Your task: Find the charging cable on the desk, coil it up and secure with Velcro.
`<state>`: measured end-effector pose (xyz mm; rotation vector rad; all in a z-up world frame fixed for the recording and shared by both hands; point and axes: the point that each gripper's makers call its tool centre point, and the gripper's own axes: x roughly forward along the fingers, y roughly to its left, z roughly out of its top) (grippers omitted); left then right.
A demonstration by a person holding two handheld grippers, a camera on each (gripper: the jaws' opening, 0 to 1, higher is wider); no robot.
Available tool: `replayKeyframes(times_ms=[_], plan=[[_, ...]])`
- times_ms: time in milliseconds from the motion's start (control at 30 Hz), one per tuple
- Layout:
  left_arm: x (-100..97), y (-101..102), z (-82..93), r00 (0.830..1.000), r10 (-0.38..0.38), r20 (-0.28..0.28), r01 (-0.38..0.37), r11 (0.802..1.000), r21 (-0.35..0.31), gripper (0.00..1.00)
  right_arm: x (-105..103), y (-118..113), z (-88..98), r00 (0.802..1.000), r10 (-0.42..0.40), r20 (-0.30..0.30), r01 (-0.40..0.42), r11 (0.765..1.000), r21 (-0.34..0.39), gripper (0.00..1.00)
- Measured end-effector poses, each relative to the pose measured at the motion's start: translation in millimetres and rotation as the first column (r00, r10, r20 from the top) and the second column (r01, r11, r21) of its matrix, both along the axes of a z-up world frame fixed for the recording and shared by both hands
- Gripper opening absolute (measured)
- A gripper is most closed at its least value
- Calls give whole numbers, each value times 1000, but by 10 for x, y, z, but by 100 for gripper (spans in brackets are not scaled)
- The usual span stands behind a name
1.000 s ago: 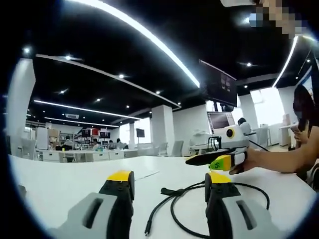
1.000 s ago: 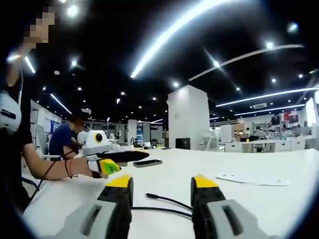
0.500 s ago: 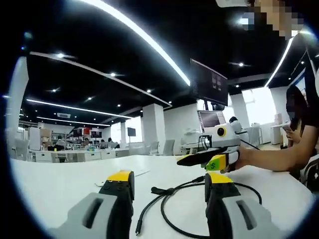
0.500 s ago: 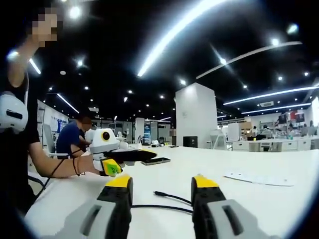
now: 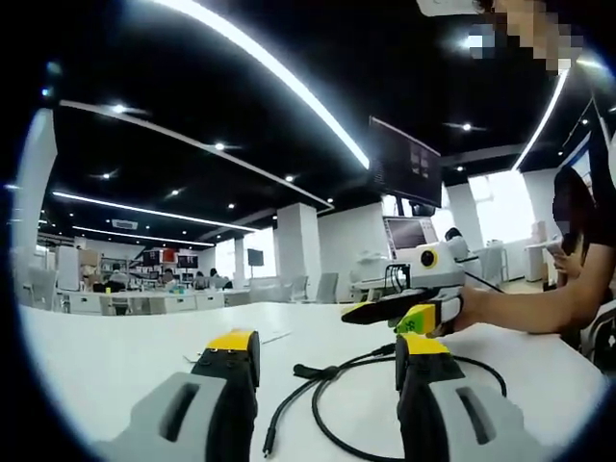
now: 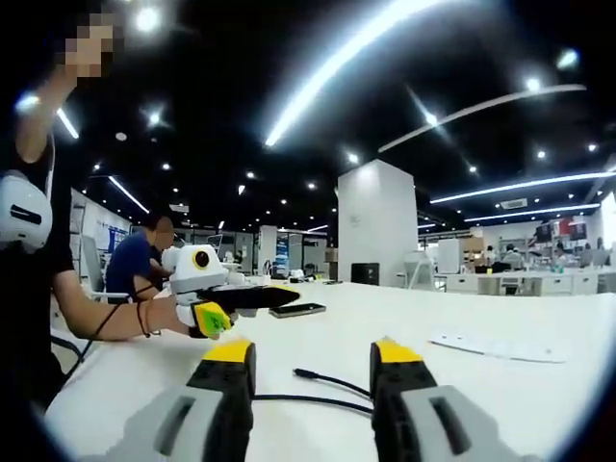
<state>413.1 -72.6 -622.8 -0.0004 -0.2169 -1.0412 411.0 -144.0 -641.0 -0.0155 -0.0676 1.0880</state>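
A black charging cable (image 5: 322,385) lies loose on the white desk (image 5: 115,356), one loop running behind my left gripper's right jaw. My left gripper (image 5: 327,345) hovers just above the desk, open, its yellow-tipped jaws wide apart and holding nothing. The right gripper (image 5: 395,313), held in a hand, enters that view from the right beyond the cable. In the right gripper view the cable (image 6: 332,385) runs across the desk ahead of my right gripper (image 6: 312,350), its plug end pointing left. That gripper is open and holds nothing. The left gripper (image 6: 236,300) shows at the left.
A dark phone (image 6: 298,310) lies on the desk beyond the cable. A flat white sheet (image 6: 491,346) rests to the right, also seen as a sheet (image 5: 279,336) in the left gripper view. A person's arm (image 5: 539,308) reaches in. Other desks and seated people are far behind.
Both views have shifted slightly with the hands. The cable lies in the same shape on the desk, and both grippers stay open.
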Motion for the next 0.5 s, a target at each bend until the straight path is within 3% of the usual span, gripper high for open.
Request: replayKeyframes(times_ms=[500], plan=[[7,-10,-14,1000,7,-2,-7,1000,4,57,18,-10,7,1000,-6,3,6,1000,3,48]])
